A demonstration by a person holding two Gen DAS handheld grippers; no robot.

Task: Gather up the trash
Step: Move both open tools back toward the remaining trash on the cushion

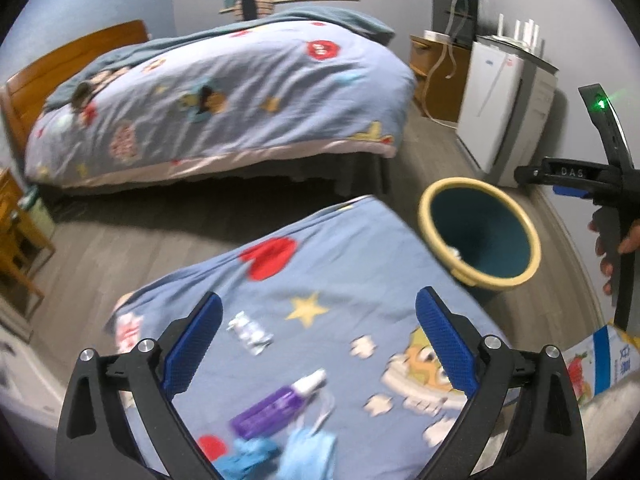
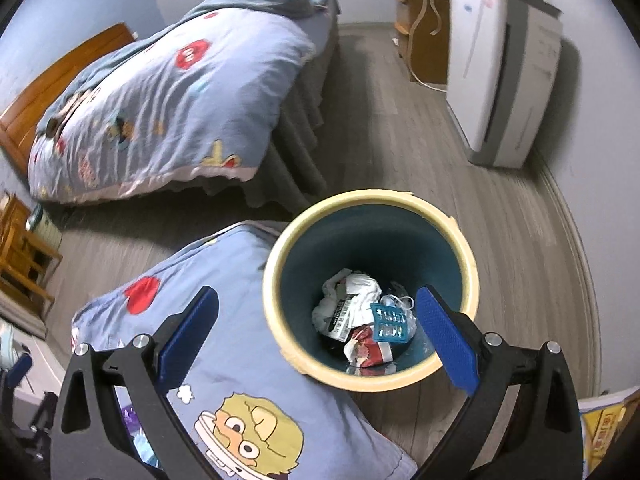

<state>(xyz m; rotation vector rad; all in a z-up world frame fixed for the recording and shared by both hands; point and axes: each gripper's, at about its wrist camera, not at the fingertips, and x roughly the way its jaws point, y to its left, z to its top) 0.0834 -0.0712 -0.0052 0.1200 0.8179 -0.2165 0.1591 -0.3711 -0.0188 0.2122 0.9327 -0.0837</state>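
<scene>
Bedroom, grey plank floor point(image 2: 500, 240), big bed point(image 1: 224, 92) filling upper left in both views, white appliance point(image 2: 496, 76) standing upper right against the wall.

Left gripper point(image 1: 320, 344) hovering low centre of the left wrist view, jaws spread wide, gripping nothing. Sitting between the blue pads on the cartoon-print bedding point(image 1: 340, 276): crumpled silver wrapper point(image 1: 249, 333), purple tube point(image 1: 276, 404) with white cap, blue crumpled mask-like piece point(image 1: 308, 452) at bottom edge, blurred. Colourful carton point(image 1: 600, 364) lying at lower right edge.

Right gripper point(image 2: 320, 344) hanging low centre of the right wrist view, jaws also wide apart, holding nothing; also showing at right edge of the left view point(image 1: 576, 178), hand point(image 1: 616, 248) wrapping its grip.

Trash bin point(image 2: 372, 216), cream rim and teal inside, standing on the floor just beside the bedding corner; centre of right view, mid right of left view point(image 1: 532, 240). Lying at the bottom of the bin: white crumpled paper point(image 2: 360, 288), blue blister pack point(image 2: 390, 320), red-and-white wrapper point(image 2: 366, 348).
</scene>
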